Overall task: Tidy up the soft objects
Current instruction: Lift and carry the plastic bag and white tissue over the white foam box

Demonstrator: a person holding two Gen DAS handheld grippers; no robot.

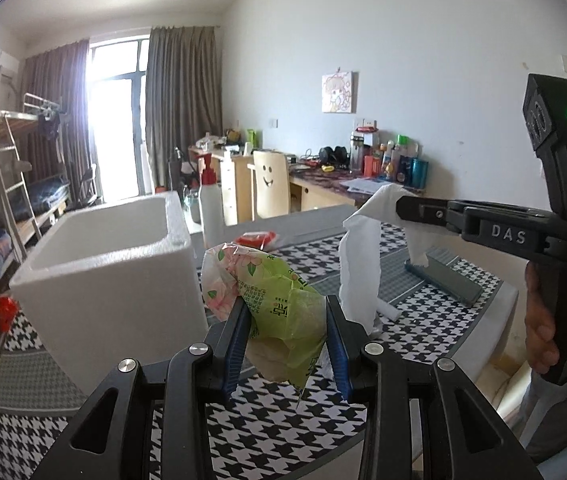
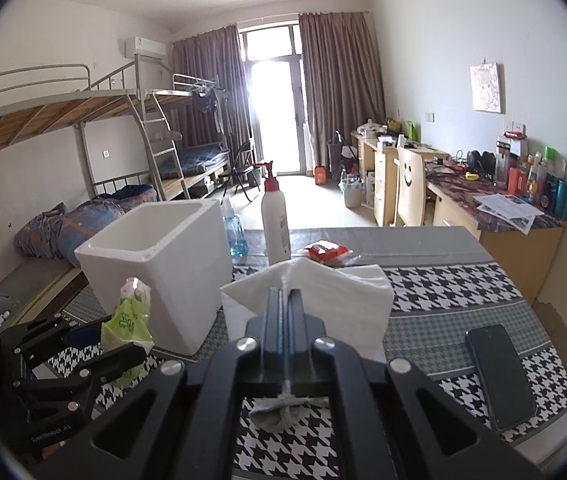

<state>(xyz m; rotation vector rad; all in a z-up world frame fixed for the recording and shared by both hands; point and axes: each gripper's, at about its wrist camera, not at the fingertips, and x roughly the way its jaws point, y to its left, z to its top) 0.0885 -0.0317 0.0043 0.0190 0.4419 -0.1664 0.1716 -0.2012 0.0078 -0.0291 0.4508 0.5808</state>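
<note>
My left gripper [image 1: 286,320] is shut on a crumpled green and pink floral tissue pack [image 1: 271,296] and holds it above the table, just right of a white foam box [image 1: 115,268]. The pack also shows in the right wrist view [image 2: 127,316], in front of the box [image 2: 163,272]. My right gripper [image 2: 284,300] is shut on a white tissue [image 2: 323,296] and holds it up. In the left wrist view the tissue [image 1: 363,248] hangs from the right gripper [image 1: 399,204], to the right of the pack.
The table has a houndstooth cloth [image 2: 443,292]. A dark phone [image 2: 499,376] lies at its right edge. A white pump bottle [image 2: 275,220], a blue bottle [image 2: 235,236] and a red packet [image 2: 323,252] stand behind the box. A desk and chair are beyond.
</note>
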